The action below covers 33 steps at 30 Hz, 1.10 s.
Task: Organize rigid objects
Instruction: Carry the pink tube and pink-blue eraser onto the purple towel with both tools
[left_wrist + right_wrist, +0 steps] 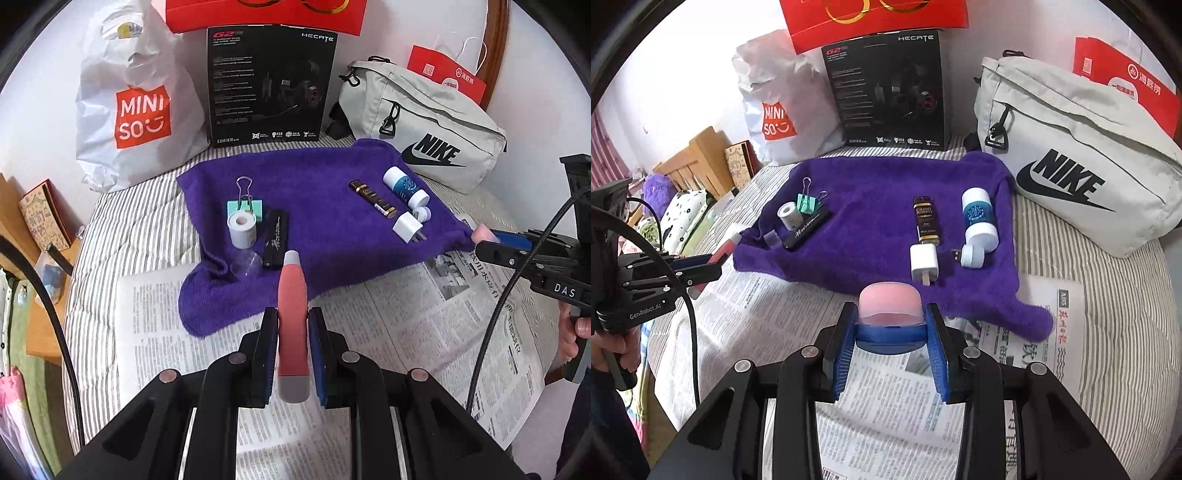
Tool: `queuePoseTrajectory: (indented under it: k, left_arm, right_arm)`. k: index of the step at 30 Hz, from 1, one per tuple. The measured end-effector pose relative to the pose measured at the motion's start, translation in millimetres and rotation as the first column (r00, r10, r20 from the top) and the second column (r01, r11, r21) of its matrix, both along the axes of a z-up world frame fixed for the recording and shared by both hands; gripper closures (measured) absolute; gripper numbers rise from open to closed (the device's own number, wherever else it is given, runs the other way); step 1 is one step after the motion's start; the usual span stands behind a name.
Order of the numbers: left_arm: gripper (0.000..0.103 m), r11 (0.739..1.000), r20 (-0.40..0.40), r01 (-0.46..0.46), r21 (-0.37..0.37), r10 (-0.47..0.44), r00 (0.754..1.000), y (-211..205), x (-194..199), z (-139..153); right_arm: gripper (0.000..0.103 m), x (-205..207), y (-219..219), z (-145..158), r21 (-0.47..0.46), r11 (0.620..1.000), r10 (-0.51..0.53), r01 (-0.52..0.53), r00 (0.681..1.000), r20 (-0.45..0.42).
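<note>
My left gripper (pixel 292 325) is shut on a slim coral-red tube (pixel 293 295) with grey ends, held above the newspaper just in front of the purple towel (pixel 325 221). In the right wrist view my right gripper (pixel 891 325) is shut on a blue-based object with a pink domed cap (pixel 889 302), also above the paper near the towel's front edge. On the towel lie a green binder clip (pixel 245 206), a white tape roll (pixel 242 229), a black case (pixel 275 238), a brown tube (pixel 373 197), a white and blue bottle (pixel 404 186) and a white charger plug (pixel 406 227).
Behind the towel stand a Miniso bag (pixel 136 107), a black headset box (pixel 271 85), a grey Nike bag (pixel 424 129) and red paper bags (pixel 447 74). Newspaper (pixel 369 332) covers the striped bed (pixel 107 236). A wooden bedside shelf (pixel 37 258) is at the left. A hand (pixel 574 332) grips the right handle.
</note>
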<state>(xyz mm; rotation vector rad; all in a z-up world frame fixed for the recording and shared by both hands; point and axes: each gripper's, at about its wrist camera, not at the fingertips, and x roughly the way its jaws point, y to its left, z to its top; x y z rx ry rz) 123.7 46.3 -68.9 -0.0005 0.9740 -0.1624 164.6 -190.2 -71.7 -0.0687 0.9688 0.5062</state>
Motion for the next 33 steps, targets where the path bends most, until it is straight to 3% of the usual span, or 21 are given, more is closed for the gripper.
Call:
queuePoseTrajectory:
  k: [33]
  left_arm:
    - [0.086,0.999,-0.034,0.047,-0.001,-0.047,0.998,-1,101,-10]
  right_arm:
    - [0.066,105,37,-21,-0.008,0.999,0.031,-0.031,0.999,-0.016]
